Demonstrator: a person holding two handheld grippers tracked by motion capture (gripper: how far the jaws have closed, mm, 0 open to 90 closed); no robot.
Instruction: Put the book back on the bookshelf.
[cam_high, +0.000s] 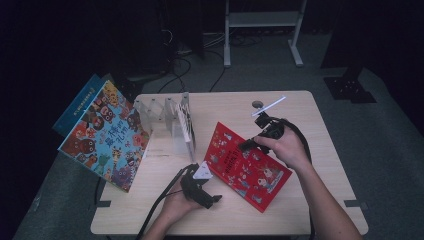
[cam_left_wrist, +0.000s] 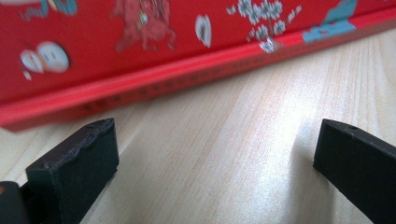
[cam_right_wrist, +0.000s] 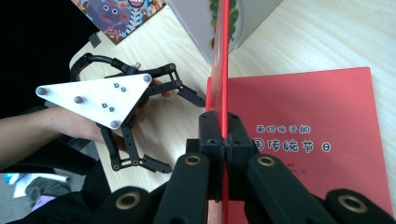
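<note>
Red cover (cam_right_wrist: 223, 56) is standing on edge between the right gripper (cam_right_wrist: 224, 122)'s black jaws, which are pinching it tight, closed right down on the thin board with no gap showing; under it the red book (cam_high: 245, 167)'s inner red page with white lettering is lying flat in the right gripper view. From the high view that red book is sitting on the pale wooden table (cam_high: 310, 125), right of the middle, turned at a slant, with the person's right hand (cam_high: 286, 146) gripping the right gripper (cam_high: 248, 146) at its far edge.

Over at the book's near left corner the left gripper (cam_high: 216, 198) is resting low by the table, held in the person's left hand (cam_high: 176, 202), and its jaws are standing wide apart with bare wood between them and nothing in their hold; the left gripper view is showing the book's spine just beyond them, close but not touching.

Further left a clear rack (cam_high: 165, 122) with upright dividers is standing on the table, and a colourful picture book (cam_high: 106, 136) is leaning off the table's left edge, a blue book (cam_high: 80, 102) tucked behind it
</note>
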